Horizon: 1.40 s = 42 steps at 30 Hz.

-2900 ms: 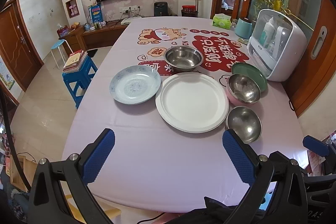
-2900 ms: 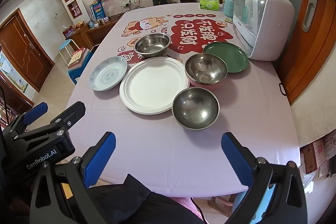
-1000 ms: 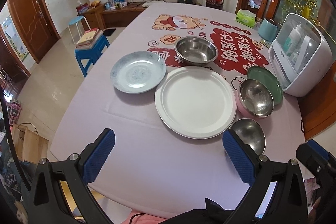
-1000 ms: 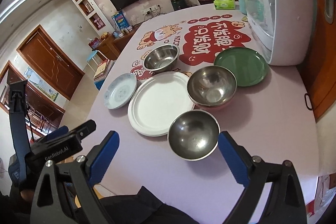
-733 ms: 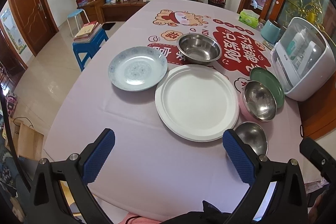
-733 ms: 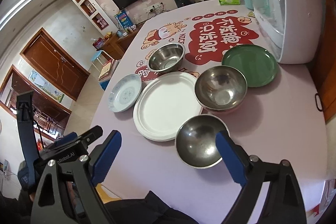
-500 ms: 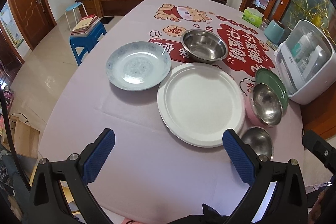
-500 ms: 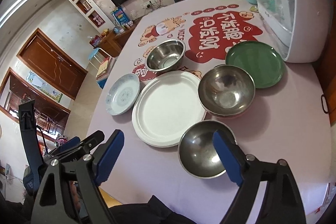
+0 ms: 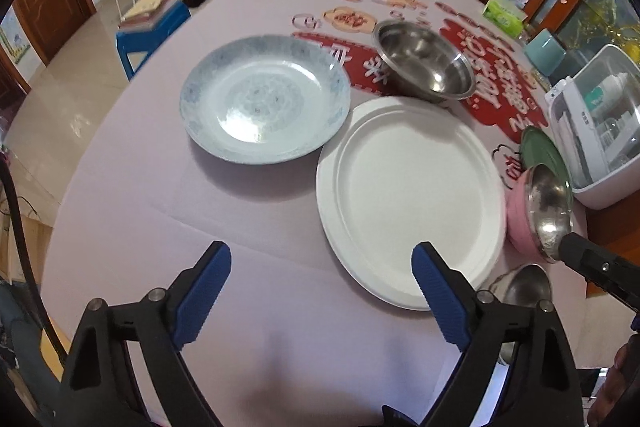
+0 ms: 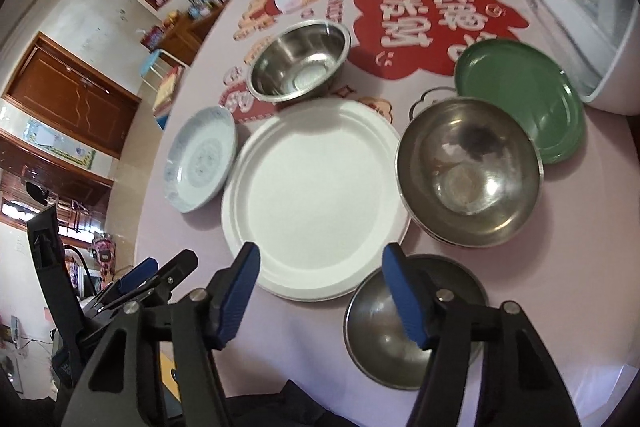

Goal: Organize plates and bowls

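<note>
Six dishes are seen on the surface point(image 9: 120, 195), which is covered by a lilac cloth. A white plate point(image 10: 316, 195) lies in the middle. A blue plate point(image 9: 264, 103) is set just beside it on the left, and their rims appear to touch, though blur makes this hard to judge. A steel bowl point(image 10: 300, 61) stands just behind the white plate. To the right, a pink-sided bowl point(image 10: 470, 171) is placed close against the white plate, and a green plate point(image 10: 520, 99) lies just behind that bowl, beside a white cabinet point(image 9: 600, 131). A small bowl point(image 10: 384, 331) sits nearest, in front of the pink-sided one.

The left hand-held gripper point(image 9: 320, 291) is held above the near edge of the surface with its fingers wide apart and nothing between them. The right hand-held gripper point(image 10: 320, 291) is also spread apart and empty; its right finger point(image 10: 404, 295) is seen over the small bowl's rim, its left finger point(image 10: 236, 295) by the white plate's near edge.
</note>
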Motion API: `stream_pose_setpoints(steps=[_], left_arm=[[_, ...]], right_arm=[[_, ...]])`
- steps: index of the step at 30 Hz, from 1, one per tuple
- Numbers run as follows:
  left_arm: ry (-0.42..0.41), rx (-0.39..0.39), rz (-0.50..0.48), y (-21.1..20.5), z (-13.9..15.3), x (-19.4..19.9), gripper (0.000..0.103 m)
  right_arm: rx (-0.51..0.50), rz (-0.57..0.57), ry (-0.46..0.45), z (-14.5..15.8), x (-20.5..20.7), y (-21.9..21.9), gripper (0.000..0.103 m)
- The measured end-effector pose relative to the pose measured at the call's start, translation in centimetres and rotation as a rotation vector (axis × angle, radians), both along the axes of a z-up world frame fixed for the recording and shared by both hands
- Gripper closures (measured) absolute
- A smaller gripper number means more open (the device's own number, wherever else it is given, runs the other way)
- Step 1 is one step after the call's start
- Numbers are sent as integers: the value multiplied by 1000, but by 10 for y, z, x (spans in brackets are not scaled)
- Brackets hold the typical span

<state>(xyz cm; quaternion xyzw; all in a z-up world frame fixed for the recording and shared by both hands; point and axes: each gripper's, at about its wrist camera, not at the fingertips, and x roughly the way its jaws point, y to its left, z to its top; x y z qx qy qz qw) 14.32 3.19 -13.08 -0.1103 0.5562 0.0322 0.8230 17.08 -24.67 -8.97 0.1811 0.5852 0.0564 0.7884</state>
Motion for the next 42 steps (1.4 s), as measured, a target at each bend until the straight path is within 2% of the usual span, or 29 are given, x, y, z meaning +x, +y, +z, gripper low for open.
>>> stream_pose_setpoints(steps=[6, 15, 21, 28, 32, 42], left_arm=[[60, -25, 4, 10, -27, 13, 13], [104, -56, -48, 3, -46, 26, 14], [132, -66, -55, 2, -57, 33, 18], [167, -89, -46, 5, -69, 39, 29], [179, -92, -51, 2, -73, 40, 30], [212, -109, -39, -3, -84, 46, 41]], right_arm=[[-54, 12, 70, -17, 21, 7, 44], [-89, -11, 168, -37, 41, 7, 45], [-100, -27, 225, -47, 50, 7, 45], [-118, -68, 307, -65, 55, 1, 45], [-113, -87, 343, -72, 56, -3, 47], [-110, -90, 357, -79, 63, -6, 49]])
